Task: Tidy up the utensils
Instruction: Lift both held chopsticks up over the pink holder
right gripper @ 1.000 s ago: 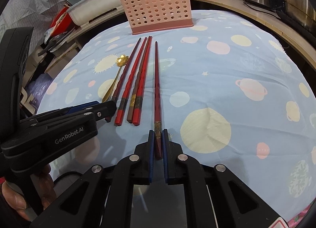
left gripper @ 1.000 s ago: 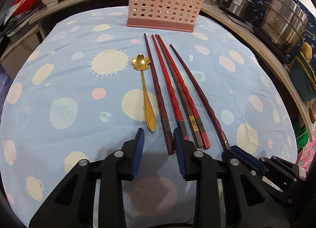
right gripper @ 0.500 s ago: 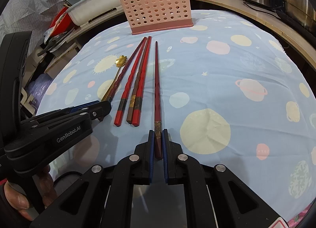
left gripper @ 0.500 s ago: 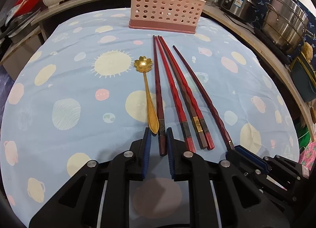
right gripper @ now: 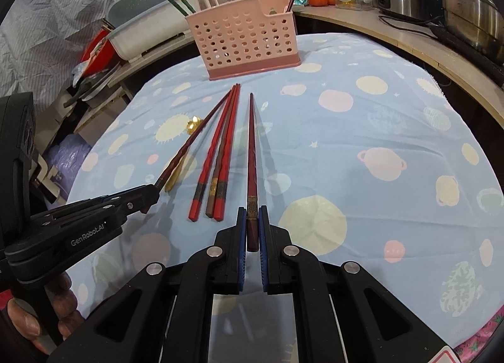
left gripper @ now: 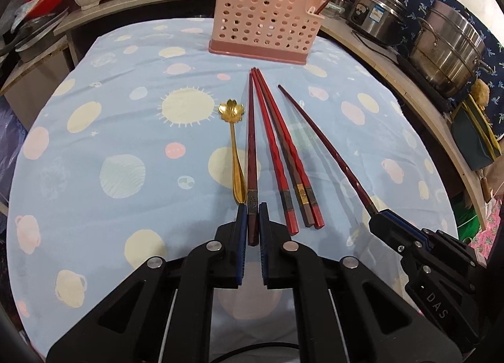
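Two-handed pick-up of a matched pair of chopsticks, seen along each tool's fingers. The left hand-held gripper [left gripper: 251, 230] is clenched on the butt end of the leftmost dark-red chopstick [left gripper: 251, 142], which lies just right of the gold flower-bowl spoon [left gripper: 234, 149]; the right hand-held gripper [right gripper: 252, 229] is likewise clenched on the butt end of the rightmost dark-red chopstick [right gripper: 251, 155]. Each held stick runs straight ahead from its jaws, its long axis pointing toward the pink perforated utensil holder [left gripper: 266, 29] at the far side of the desk [left gripper: 110, 130], tip end nearest the holder. Between the two held sticks, three red and brown chopsticks [left gripper: 283, 155] lie close together on the planet-print cloth, aligned the same way, their tips converging short of the holder's base. In the right wrist view the left stick appears raised at its butt end, above the spoon handle; whether the tip has left the cloth cannot be told. Judged from this layout, the grasping step is complete and the coming move is a lift and forward carry along each stick's axis to the holder, both hands about equally far from it. The spoon and middle three sticks lie ungrasped.
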Demonstrator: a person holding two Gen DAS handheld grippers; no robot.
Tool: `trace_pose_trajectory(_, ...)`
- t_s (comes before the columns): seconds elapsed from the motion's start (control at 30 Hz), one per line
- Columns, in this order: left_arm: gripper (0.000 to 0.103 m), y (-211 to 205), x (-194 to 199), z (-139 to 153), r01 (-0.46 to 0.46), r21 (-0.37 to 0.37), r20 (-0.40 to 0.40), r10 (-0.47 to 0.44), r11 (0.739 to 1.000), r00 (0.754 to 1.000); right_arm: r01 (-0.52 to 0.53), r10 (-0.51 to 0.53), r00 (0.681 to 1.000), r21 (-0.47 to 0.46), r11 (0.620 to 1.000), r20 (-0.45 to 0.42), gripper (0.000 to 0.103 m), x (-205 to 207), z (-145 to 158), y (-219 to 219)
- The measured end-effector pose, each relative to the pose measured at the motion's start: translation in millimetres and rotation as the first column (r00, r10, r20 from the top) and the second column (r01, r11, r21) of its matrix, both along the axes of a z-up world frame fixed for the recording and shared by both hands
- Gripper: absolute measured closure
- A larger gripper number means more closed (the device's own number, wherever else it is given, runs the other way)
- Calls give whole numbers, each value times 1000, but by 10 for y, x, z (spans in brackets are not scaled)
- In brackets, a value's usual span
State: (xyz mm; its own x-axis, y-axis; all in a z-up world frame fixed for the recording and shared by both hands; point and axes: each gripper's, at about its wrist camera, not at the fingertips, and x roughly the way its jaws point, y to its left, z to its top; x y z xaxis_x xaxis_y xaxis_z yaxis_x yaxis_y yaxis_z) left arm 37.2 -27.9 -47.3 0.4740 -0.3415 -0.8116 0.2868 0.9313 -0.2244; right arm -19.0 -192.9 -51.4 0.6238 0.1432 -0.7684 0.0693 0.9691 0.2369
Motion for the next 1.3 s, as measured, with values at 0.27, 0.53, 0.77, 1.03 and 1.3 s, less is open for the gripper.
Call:
trace_pose_trajectory(0.27, 96, 98, 4, 398, -19, -38, 71, 21, 999, 997, 22, -24, 996, 21, 1000, 84, 96, -7, 357, -91)
trace_pose_trajectory(0.53, 96, 140, 107, 793, -28, -74, 147, 38, 997, 988, 42, -47, 985, 36, 998, 167, 96, 127, 722, -210)
trace_pose_trajectory(0.77, 96, 138, 307, 1142, -33, -90, 217, 52, 995, 975, 58, -61, 968, 21, 998, 243, 96, 302, 1052, -293)
trace_pose_trajectory(1.03, 96, 69, 575, 1519, -31, -95, 294, 58, 995, 954, 78, -75, 950, 4, 997, 304, 96, 545, 1361, -413)
trace_pose_trajectory(1.3, 96, -47, 769, 1864, -11, -100, 355, 46, 995, 934, 86, -79, 935, -4, 996, 346, 96, 766, 1586, -499)
